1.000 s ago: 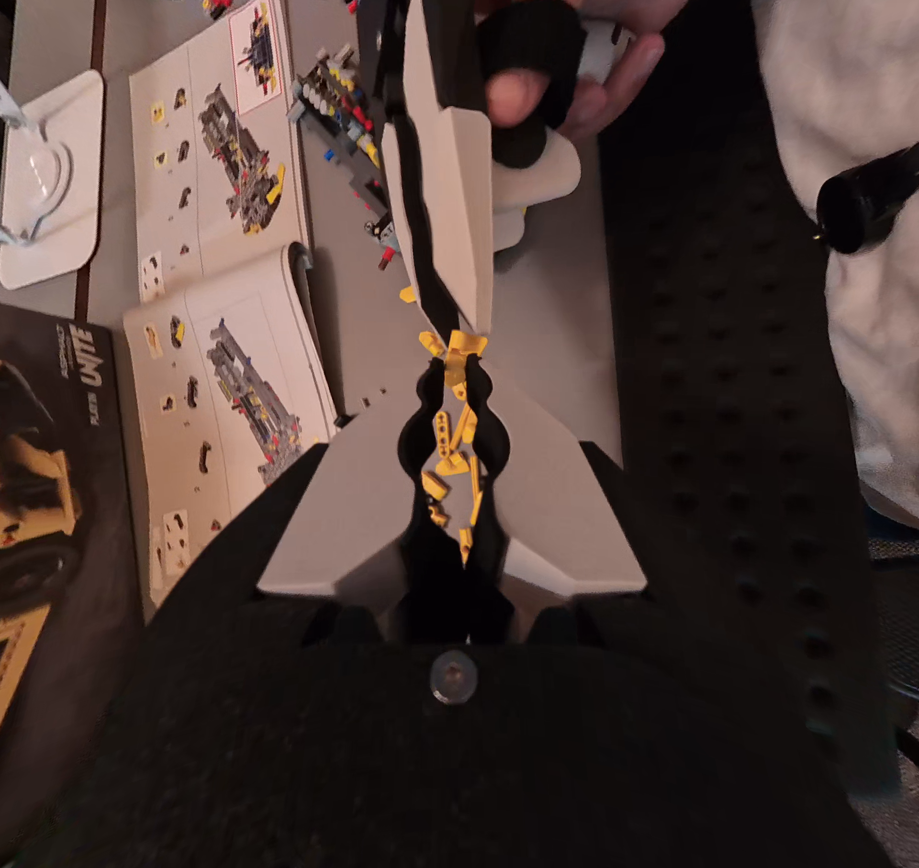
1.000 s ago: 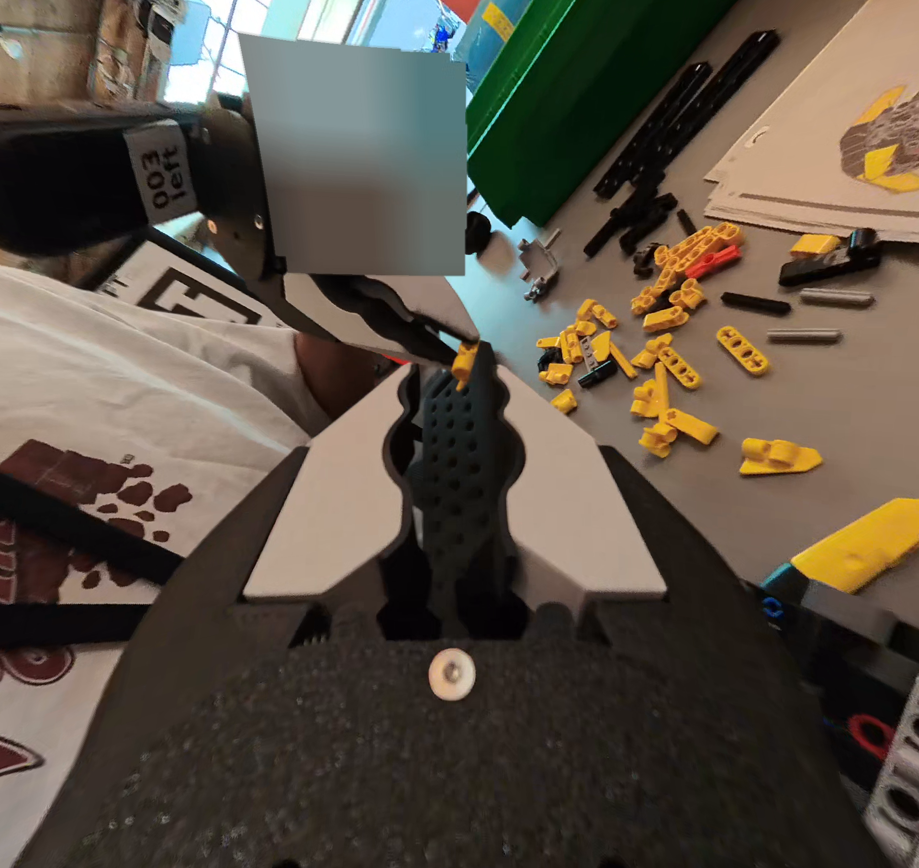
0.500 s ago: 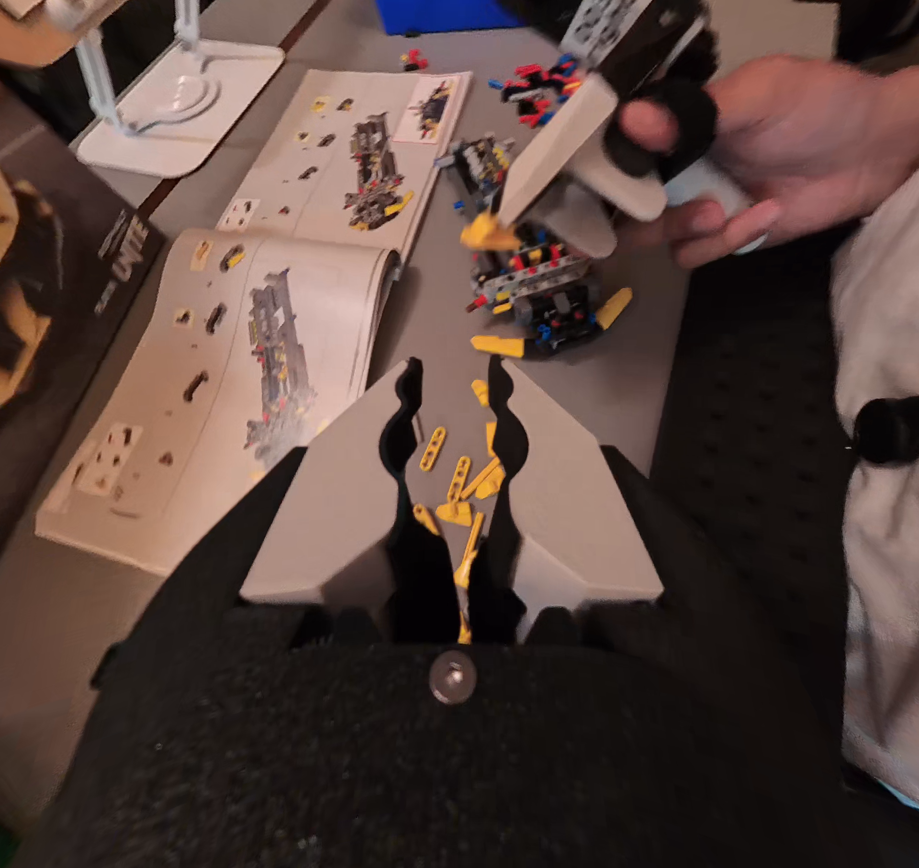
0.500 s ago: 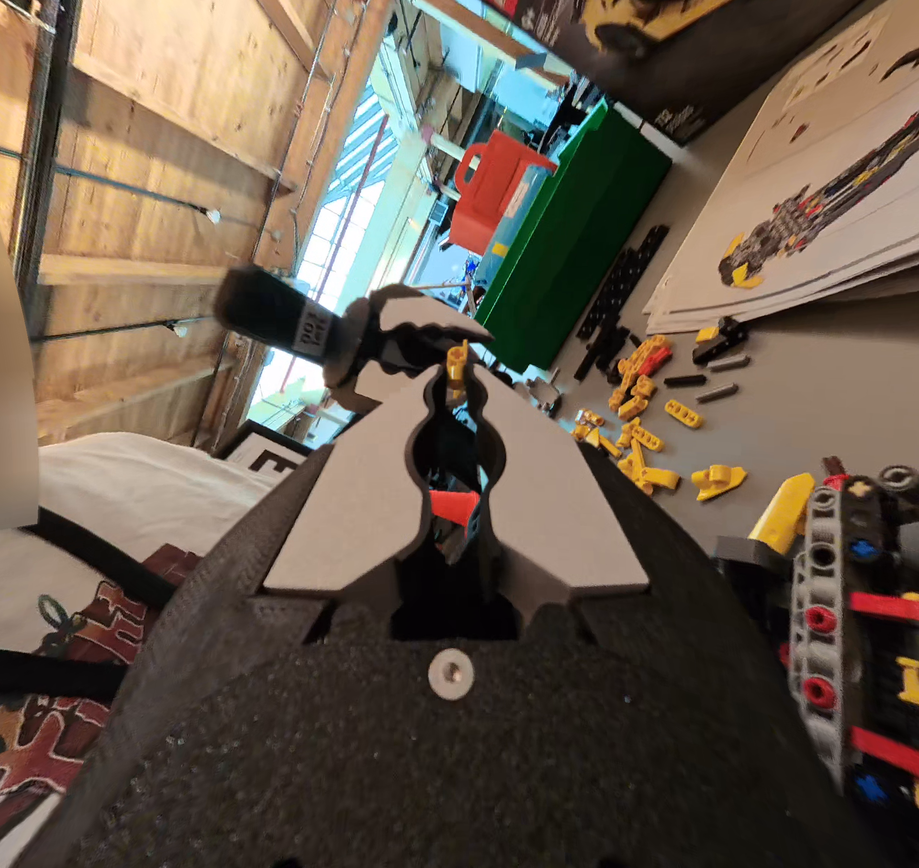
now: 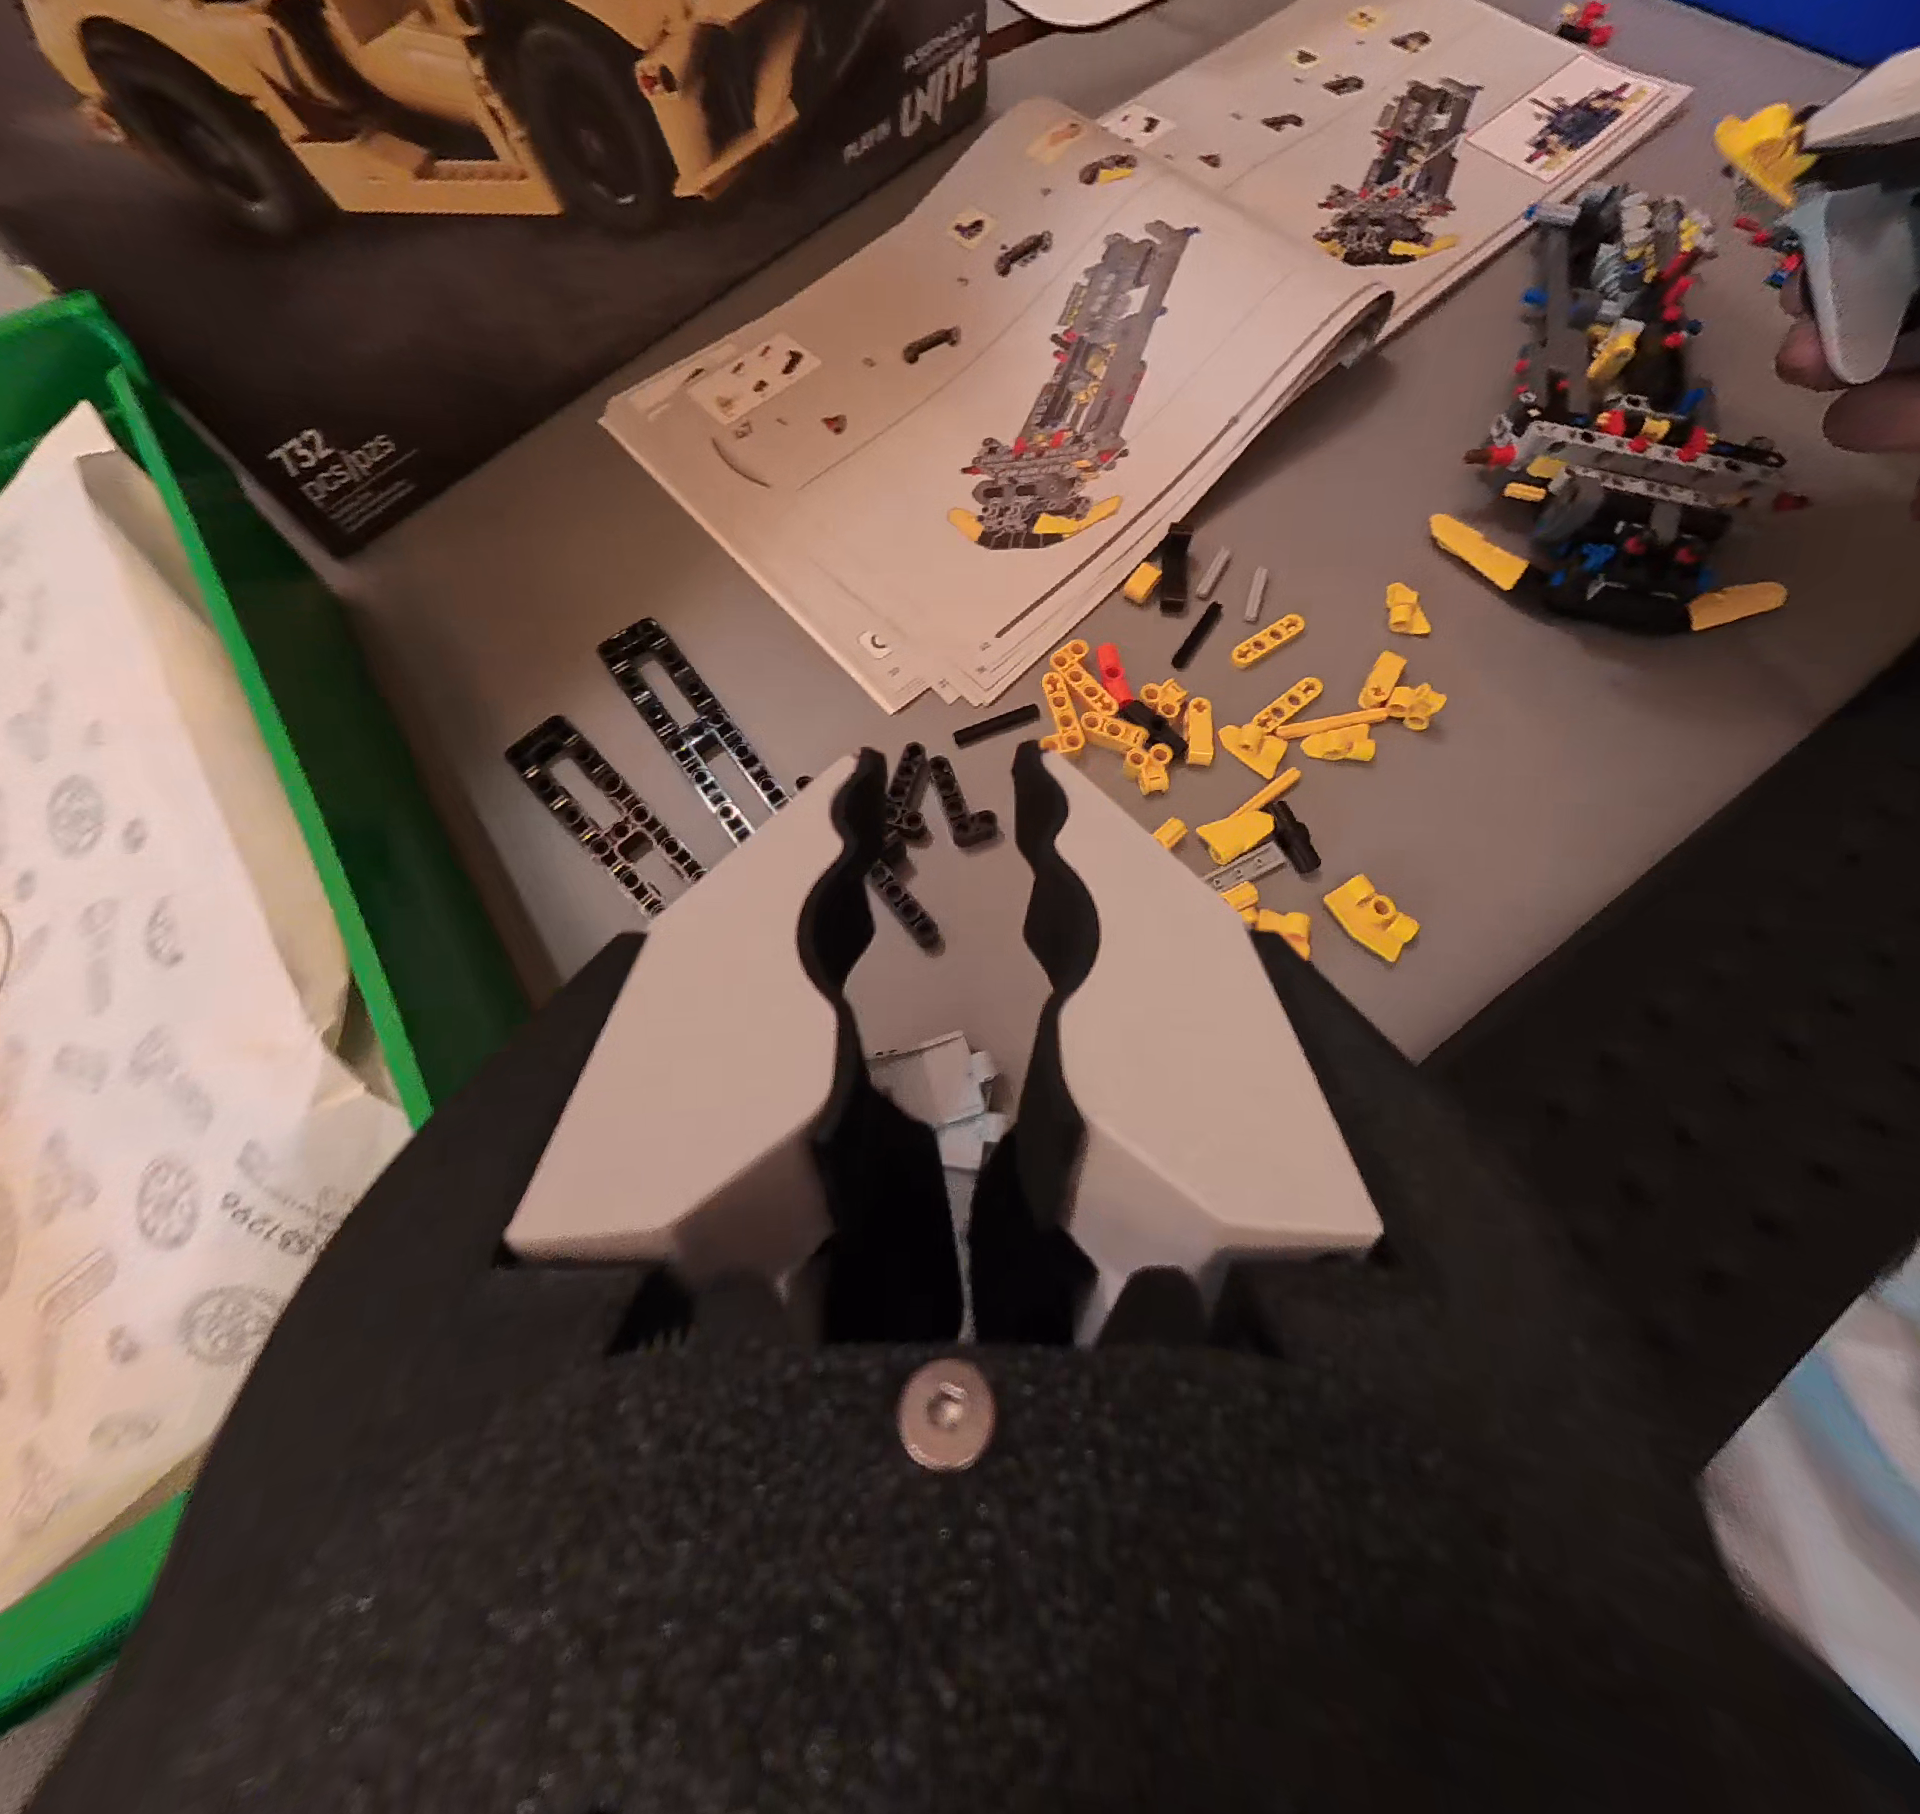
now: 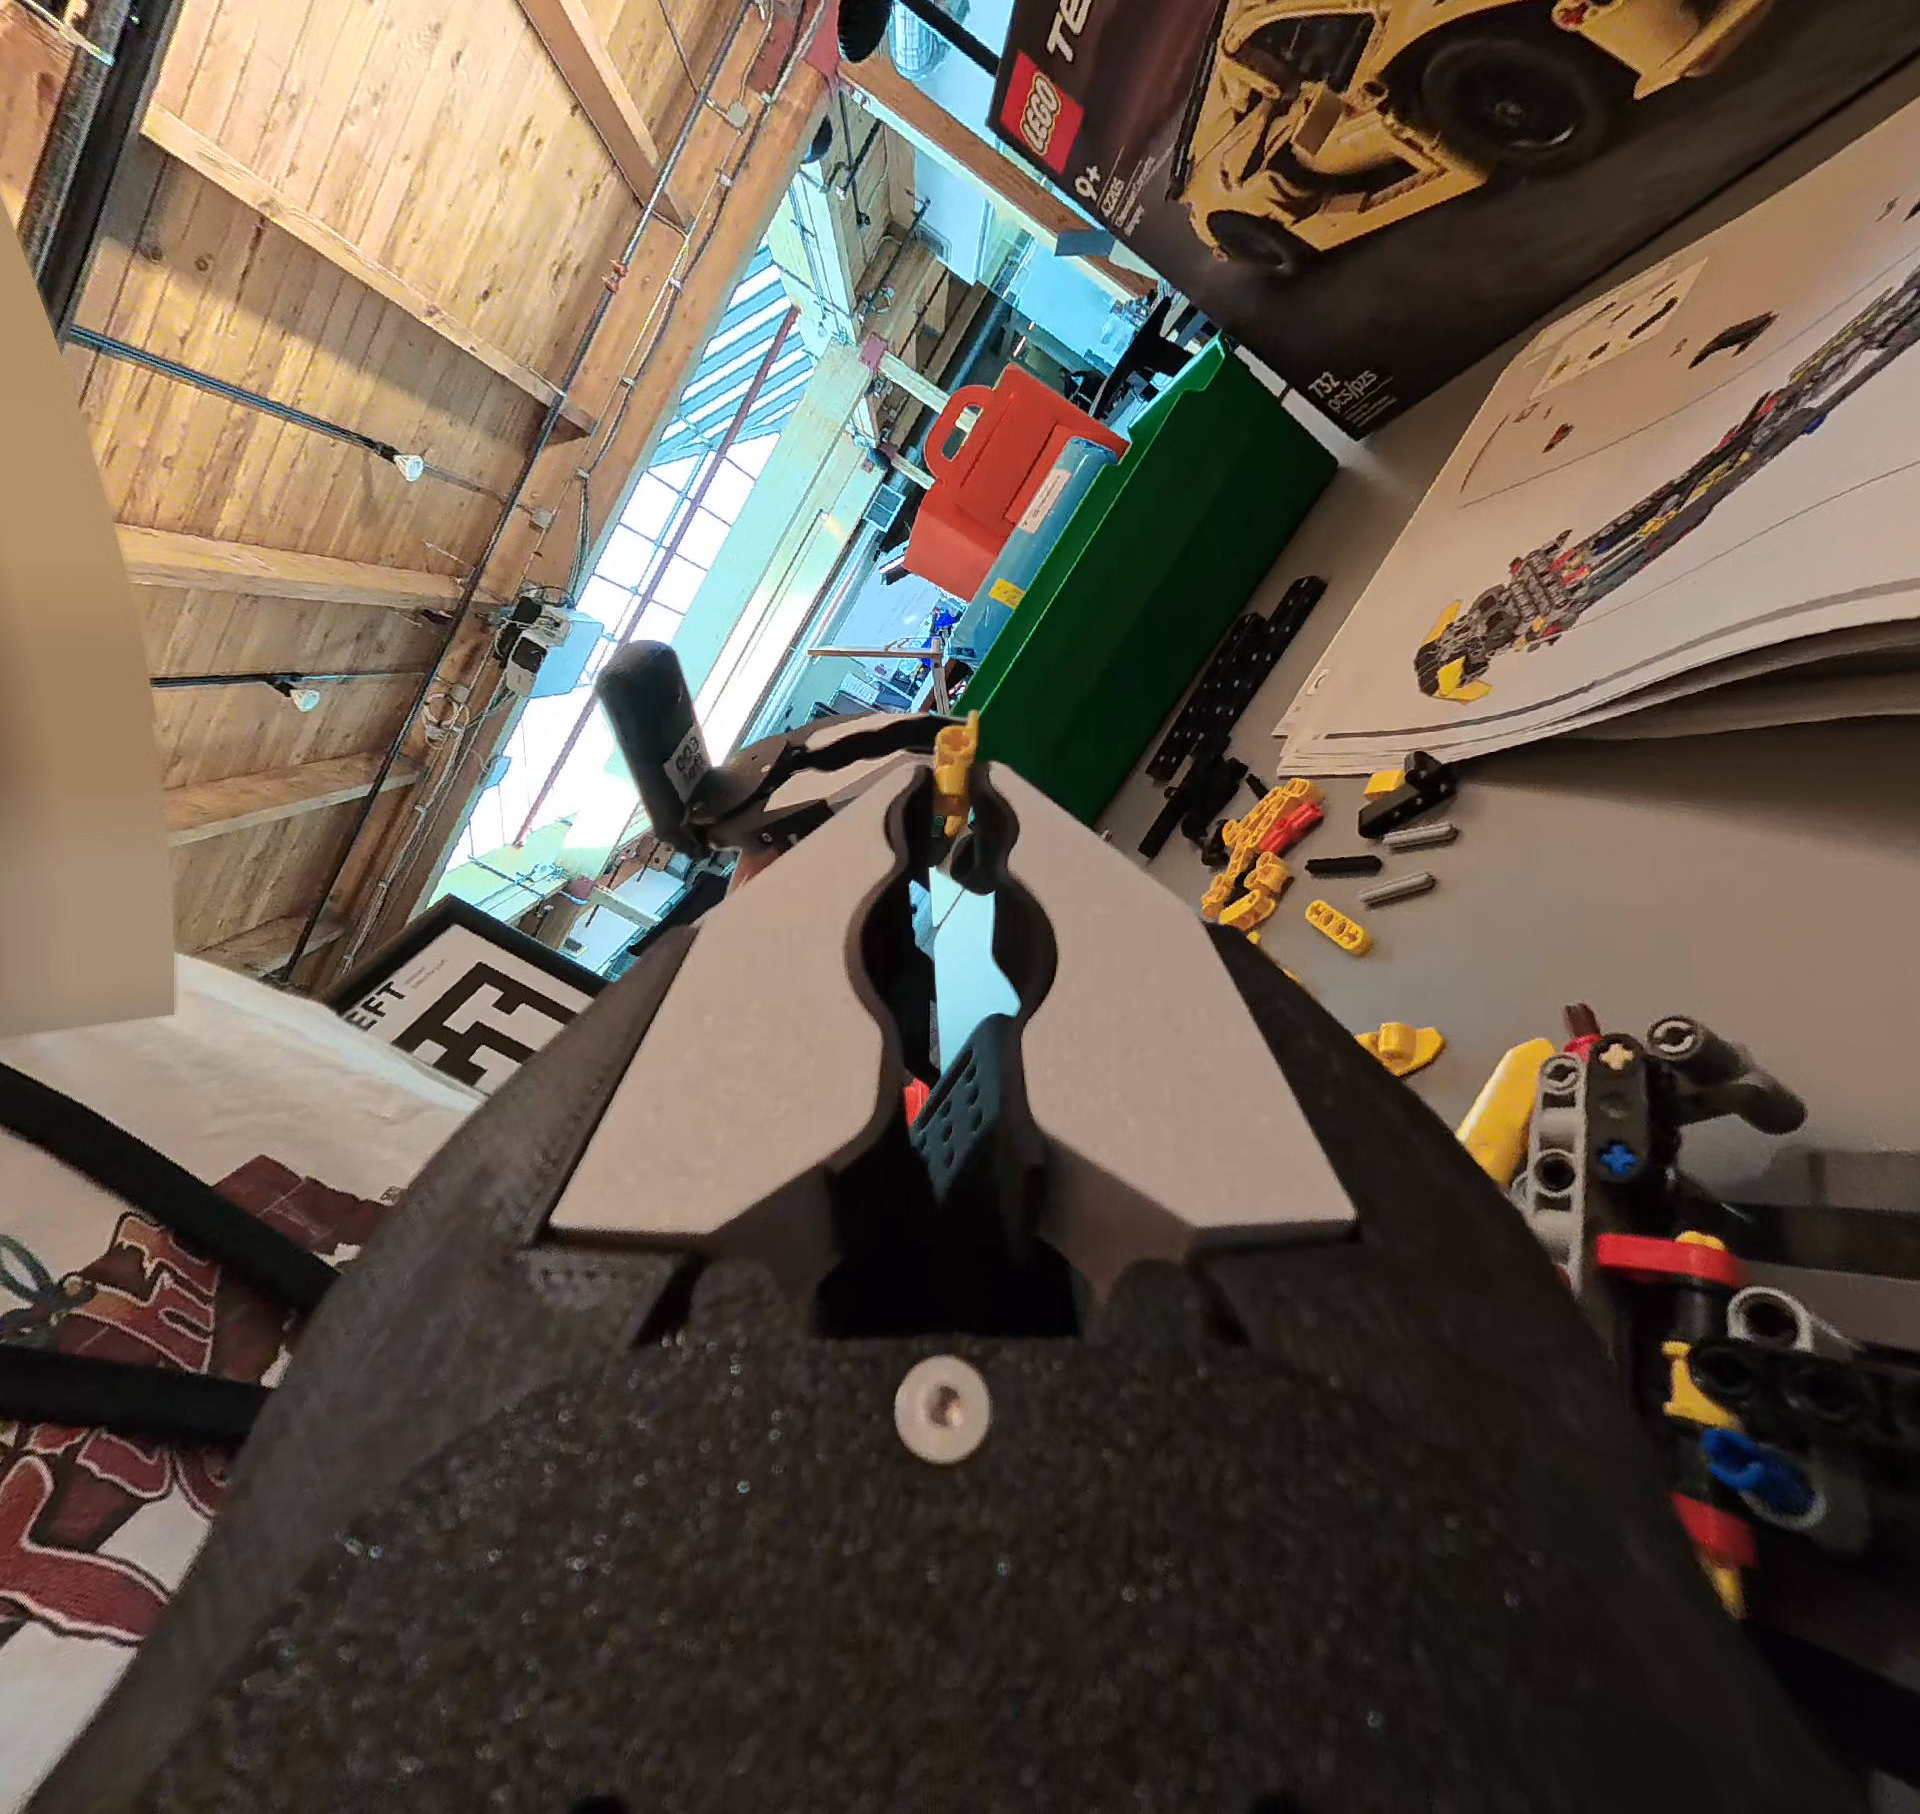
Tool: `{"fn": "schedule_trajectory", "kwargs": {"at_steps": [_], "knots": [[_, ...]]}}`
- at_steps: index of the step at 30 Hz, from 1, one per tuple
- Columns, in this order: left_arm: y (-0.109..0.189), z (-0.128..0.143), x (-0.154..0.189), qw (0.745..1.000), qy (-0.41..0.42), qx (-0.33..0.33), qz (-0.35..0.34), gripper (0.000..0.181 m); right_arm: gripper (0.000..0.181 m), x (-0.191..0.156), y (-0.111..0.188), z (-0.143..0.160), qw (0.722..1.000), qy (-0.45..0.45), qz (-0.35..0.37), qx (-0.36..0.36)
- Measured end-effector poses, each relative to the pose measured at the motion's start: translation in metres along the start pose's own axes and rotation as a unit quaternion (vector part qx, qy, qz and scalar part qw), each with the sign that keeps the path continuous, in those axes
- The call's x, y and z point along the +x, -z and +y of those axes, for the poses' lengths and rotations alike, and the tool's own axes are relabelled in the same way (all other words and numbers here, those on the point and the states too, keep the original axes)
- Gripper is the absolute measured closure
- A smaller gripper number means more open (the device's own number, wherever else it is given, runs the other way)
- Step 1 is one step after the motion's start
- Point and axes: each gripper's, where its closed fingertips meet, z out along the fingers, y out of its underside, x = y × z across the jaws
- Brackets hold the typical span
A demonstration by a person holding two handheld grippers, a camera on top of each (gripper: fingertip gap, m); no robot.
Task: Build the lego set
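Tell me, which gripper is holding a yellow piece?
The right gripper: it pinches a small yellow piece at its fingertips. The left gripper is open and empty.

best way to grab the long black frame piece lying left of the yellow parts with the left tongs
Take the long black frame across one long side rail, coming straight down from above. It lies flat on the table, so its ends give no purchase, and the left tongs stand open, probably wide enough for one thin rail.
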Motion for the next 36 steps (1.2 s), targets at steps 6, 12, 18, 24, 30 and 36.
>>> {"fn": "schedule_trajectory", "kwargs": {"at_steps": [6,12,18,24,30,36], "knots": [[-0.003,0.011,0.009,1.000,0.001,0.000,-0.010,0.158,0.176,0.000,-0.006,0.000,1.000,-0.004,-0.005,-0.007],[-0.008,0.012,0.013,1.000,-0.014,-0.003,-0.012,0.158,0.176,-0.003,-0.008,0.001,1.000,0.001,-0.005,-0.006],[-0.034,-0.015,0.010,0.998,0.041,0.053,-0.001,0.158,0.176,0.009,-0.005,-0.034,0.996,0.083,0.039,-0.006],[-0.115,-0.066,-0.053,0.987,0.085,0.078,-0.111,0.161,0.175,0.037,-0.041,-0.109,0.967,0.226,0.095,-0.063],[-0.150,-0.062,-0.082,0.983,0.137,0.083,-0.092,0.155,0.175,0.071,-0.034,-0.107,0.944,0.286,0.157,-0.056],[-0.154,-0.039,-0.090,0.987,0.117,0.048,-0.103,0.159,0.175,0.074,-0.024,-0.114,0.941,0.285,0.175,-0.046]]}}
